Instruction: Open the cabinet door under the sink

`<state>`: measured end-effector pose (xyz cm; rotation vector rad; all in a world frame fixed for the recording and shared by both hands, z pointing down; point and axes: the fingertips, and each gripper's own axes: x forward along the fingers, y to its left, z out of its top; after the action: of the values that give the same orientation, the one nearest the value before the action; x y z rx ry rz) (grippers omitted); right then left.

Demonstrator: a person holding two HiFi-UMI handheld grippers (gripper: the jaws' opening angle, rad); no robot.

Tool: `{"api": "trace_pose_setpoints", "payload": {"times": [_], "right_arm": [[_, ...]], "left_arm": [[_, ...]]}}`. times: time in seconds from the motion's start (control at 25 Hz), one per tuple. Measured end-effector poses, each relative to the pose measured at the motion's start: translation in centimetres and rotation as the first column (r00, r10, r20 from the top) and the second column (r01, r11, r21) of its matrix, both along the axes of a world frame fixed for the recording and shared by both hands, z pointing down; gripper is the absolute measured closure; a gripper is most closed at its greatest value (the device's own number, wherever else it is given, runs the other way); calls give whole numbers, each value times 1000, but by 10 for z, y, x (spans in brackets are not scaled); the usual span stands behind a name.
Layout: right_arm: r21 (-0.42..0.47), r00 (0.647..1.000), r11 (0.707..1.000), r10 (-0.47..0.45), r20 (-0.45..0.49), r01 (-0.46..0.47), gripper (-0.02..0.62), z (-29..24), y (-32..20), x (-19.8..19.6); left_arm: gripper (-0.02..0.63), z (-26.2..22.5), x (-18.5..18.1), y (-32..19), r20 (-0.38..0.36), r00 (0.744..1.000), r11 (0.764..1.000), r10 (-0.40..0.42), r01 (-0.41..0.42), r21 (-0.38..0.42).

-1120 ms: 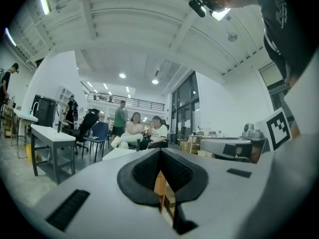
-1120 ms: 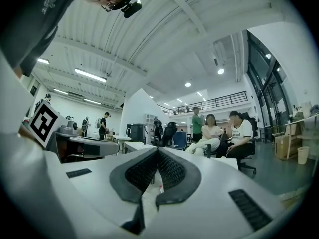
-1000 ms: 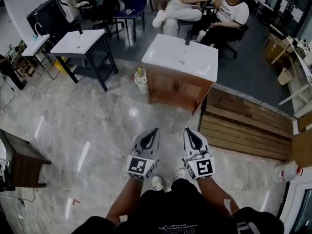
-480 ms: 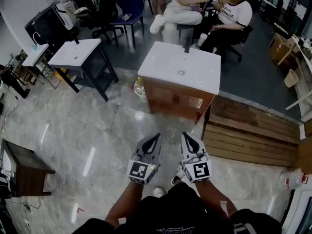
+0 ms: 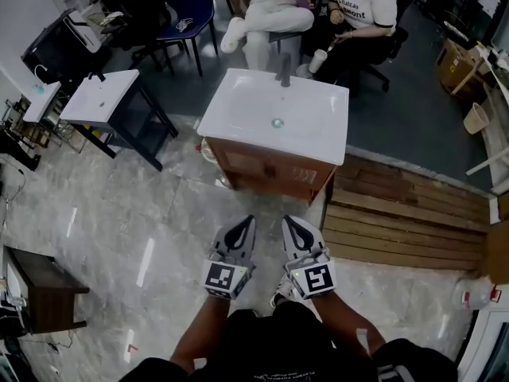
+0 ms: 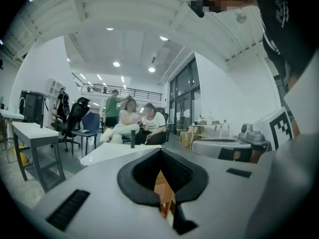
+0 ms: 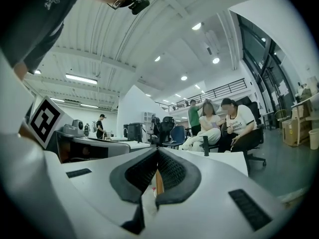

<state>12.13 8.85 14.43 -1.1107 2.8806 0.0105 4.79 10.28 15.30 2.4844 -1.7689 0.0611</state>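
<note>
A white sink basin (image 5: 302,122) with a dark faucet (image 5: 284,70) sits on a wooden cabinet (image 5: 266,173), whose front faces me. My left gripper (image 5: 247,220) and right gripper (image 5: 289,220) are held side by side, level, pointing at the cabinet from some way off over the marble floor. Both are shut with nothing between the jaws. In the left gripper view the left gripper (image 6: 162,178) shows a strip of the wooden cabinet (image 6: 160,188) past its tips. The right gripper view has the right gripper (image 7: 157,176) below the basin top (image 7: 224,158).
A wooden pallet (image 5: 406,213) lies on the floor right of the cabinet. A second white sink on a dark frame (image 5: 99,98) stands at the left. People sit on chairs (image 5: 362,10) behind the sink. A dark side table (image 5: 44,285) is at the lower left.
Both grippers have moved forward together toward the sink cabinet, which now sits nearer and more central in the head view. The jaws stayed shut.
</note>
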Motion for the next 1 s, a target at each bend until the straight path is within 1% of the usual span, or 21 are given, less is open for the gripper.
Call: {"api": "trace_pose_setpoints", "payload": {"times": [0.2,0.28,0.4,0.52,0.64,0.84,1.0], "right_arm": [[-30,1000,999,-22,-6,22,574,16,-29,-2],[-26,1000,999,-25,13,25,574,16,-37,-5],[-36,999,999,-17,28,18,574,20,-46,-13],[-66,1000,998,1,3,0,574,35,-57,-25],[-83,999,996,29,-16,-30,574,51,-71,-41],[-124,993,986,100,-67,-107,574,89,-95,-61],[-156,987,975,152,-51,-158,574,118,-116,-81]], "left_arm": [[595,13,4,-33,3,1000,1000,-13,13,-21],[596,17,4,-42,0,1000,999,-13,13,-32],[595,27,-3,-53,-8,1000,999,-5,5,-54],[595,40,-17,-65,-18,1000,998,2,-3,-69],[596,57,-35,-78,-22,1000,997,10,-12,-78],[595,83,-62,-105,-42,998,995,46,-50,-89],[595,121,-82,-126,-33,997,991,72,-75,-115]]}}
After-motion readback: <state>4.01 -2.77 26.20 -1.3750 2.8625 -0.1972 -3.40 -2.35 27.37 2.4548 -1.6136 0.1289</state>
